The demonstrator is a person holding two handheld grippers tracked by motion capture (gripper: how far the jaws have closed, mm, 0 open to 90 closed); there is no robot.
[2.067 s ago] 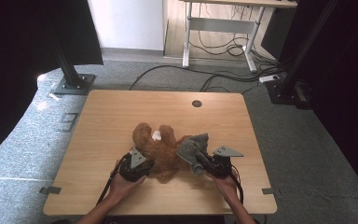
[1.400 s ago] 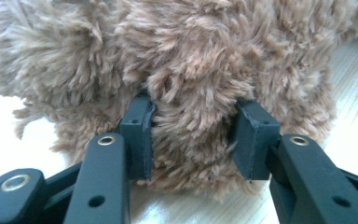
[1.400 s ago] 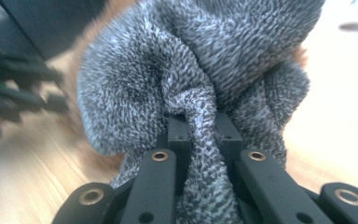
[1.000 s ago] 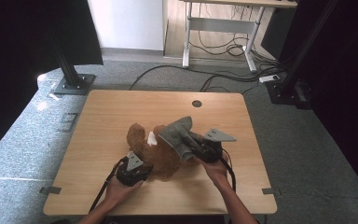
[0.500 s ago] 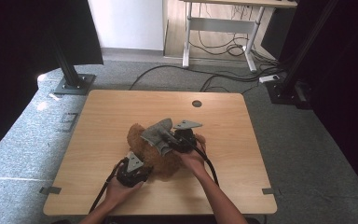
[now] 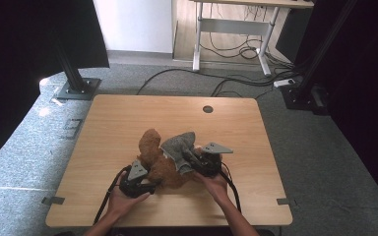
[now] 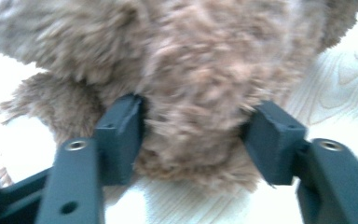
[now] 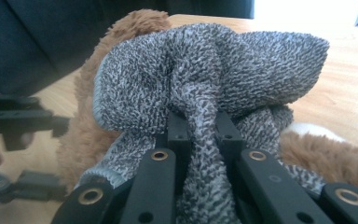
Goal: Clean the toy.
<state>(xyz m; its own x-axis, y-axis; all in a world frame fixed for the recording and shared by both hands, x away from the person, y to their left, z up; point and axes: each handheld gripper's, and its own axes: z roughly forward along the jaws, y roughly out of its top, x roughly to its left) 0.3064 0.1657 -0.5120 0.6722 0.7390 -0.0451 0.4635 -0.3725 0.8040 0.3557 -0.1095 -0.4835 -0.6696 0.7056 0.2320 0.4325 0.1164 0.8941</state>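
Observation:
A brown plush teddy bear lies on the wooden table, near its front edge. My left gripper is at the bear's near side. In the left gripper view a furry part of the bear sits between the jaws of the left gripper, which have just been opening; the fur only brushes the pads. My right gripper is shut on a bunched grey knitted cloth. It holds the cloth over the bear, pinched at the tips of the right gripper.
A round cable hole is in the table's far side. Black stand bases and cables lie on the grey floor beyond. A white desk frame stands at the back.
My right gripper carried the grey cloth from the bear's right side leftward over the bear, then sank with it toward the plush. My left hand stayed where it was.

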